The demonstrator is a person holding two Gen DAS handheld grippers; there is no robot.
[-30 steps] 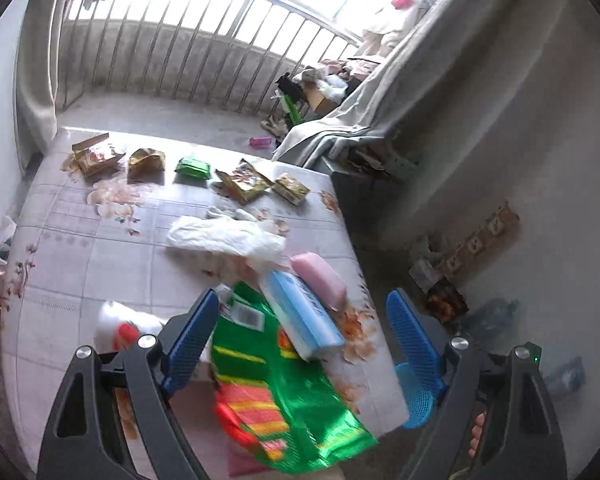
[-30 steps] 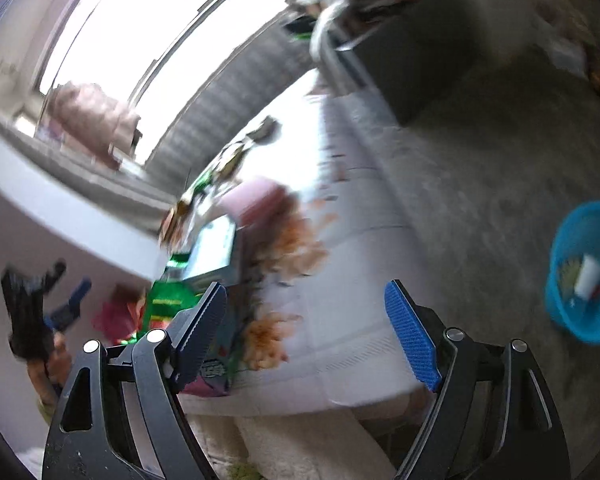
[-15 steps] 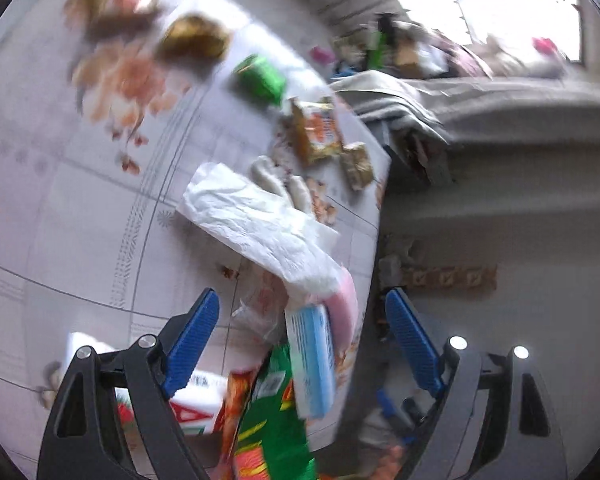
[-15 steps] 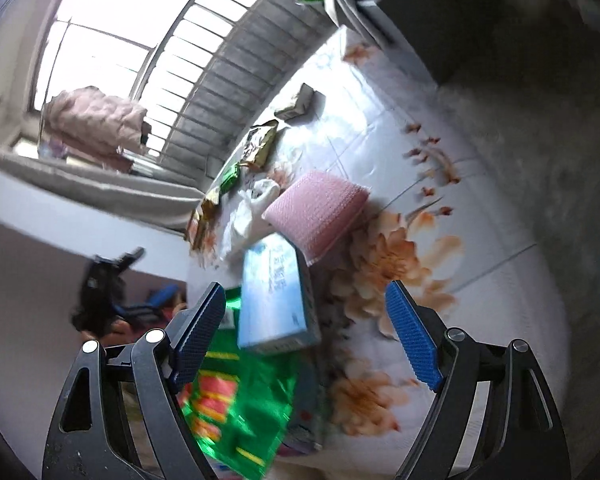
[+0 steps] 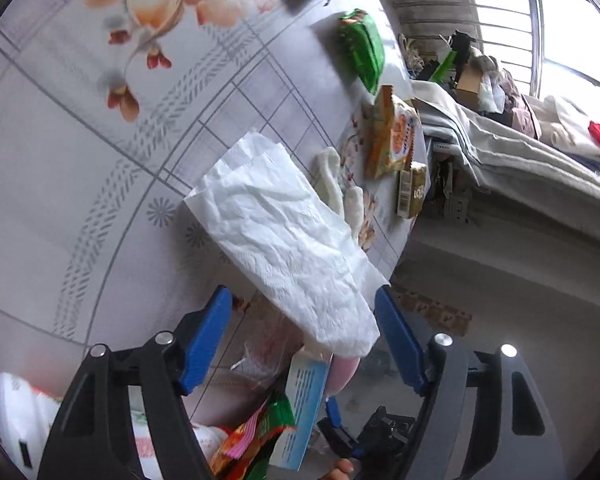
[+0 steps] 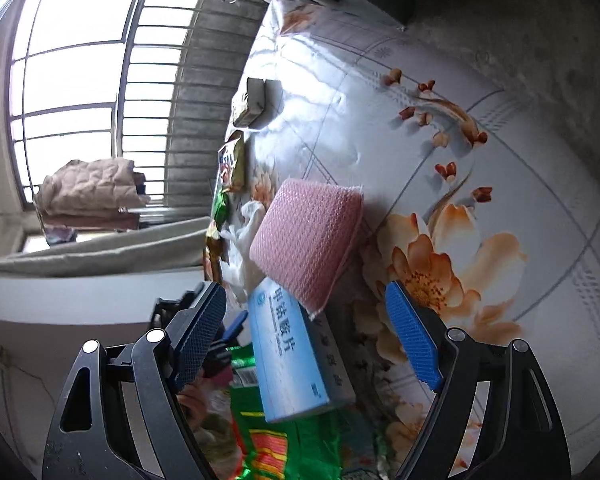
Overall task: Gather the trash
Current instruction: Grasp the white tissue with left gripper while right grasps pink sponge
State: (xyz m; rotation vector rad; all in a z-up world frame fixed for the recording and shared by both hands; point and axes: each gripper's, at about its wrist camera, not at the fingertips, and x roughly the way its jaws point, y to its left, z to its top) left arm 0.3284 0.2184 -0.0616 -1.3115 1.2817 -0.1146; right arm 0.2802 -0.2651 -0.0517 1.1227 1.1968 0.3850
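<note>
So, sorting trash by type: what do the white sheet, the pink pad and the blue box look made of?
White sheet: tissue paper, matte, creased and embossed. Pink pad: probably a foam sponge or bubble-textured wrap, with a dimpled, slightly glossy surface. Blue box: thin printed cardboard with sharp folded edges.

Daylight enters through a large barred window [image 6: 84, 80], overexposed to white. Below it runs a grey ribbed wall [image 6: 196, 92]. A pinkish quilt [image 6: 92, 192] hangs over the rail by the window. The table [image 6: 540, 208] carries a pale cloth printed with orange flowers and grey grid lines. Beside it lies a grey concrete floor [image 6: 560, 32]. A grey draped cloth [image 5: 520, 160] covers furniture near the window, with clutter [image 5: 472, 76] piled behind it.
</note>
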